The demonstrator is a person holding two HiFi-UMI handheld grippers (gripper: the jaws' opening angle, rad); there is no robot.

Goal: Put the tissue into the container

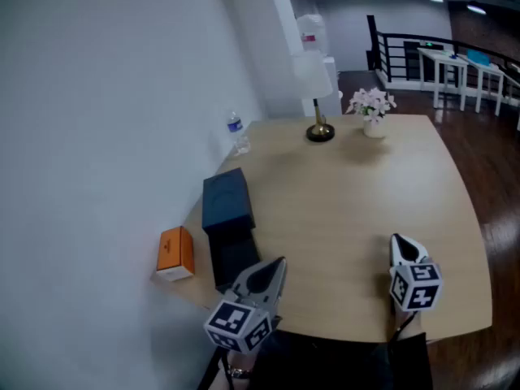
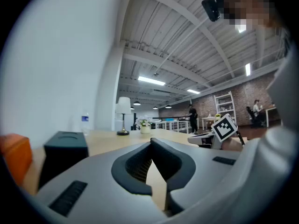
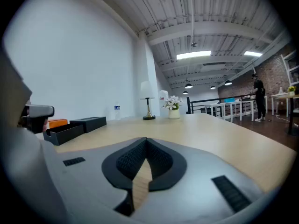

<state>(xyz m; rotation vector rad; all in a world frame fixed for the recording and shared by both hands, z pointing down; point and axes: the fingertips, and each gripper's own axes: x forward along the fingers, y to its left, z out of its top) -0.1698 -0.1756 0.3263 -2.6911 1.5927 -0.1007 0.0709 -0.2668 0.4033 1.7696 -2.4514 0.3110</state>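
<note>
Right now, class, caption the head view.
Left gripper and right gripper, shut and empty, over the table; black container at left.

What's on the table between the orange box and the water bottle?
A dark closed box against the wall; the head view shows it best.

Left tool [image 1: 276, 265]: held at the lower left of the head view, its tips aimed forward and slightly to the right. The left marker cube [image 1: 238, 322] sat at its rear end, nearest the person. Its jaws stood together, the dark ribbed pads [image 2: 138, 164] met at their tips, and nothing lay between them. Right tool [image 1: 398, 242]: held at the lower right, well apart from the left one, its tips aimed forward. The right marker cube [image 1: 416, 285] sat behind the tips. Its jaws likewise stood together, pads [image 3: 128, 160] touching at the tips, and it held nothing. Both tools were roughly level with each other.
</note>
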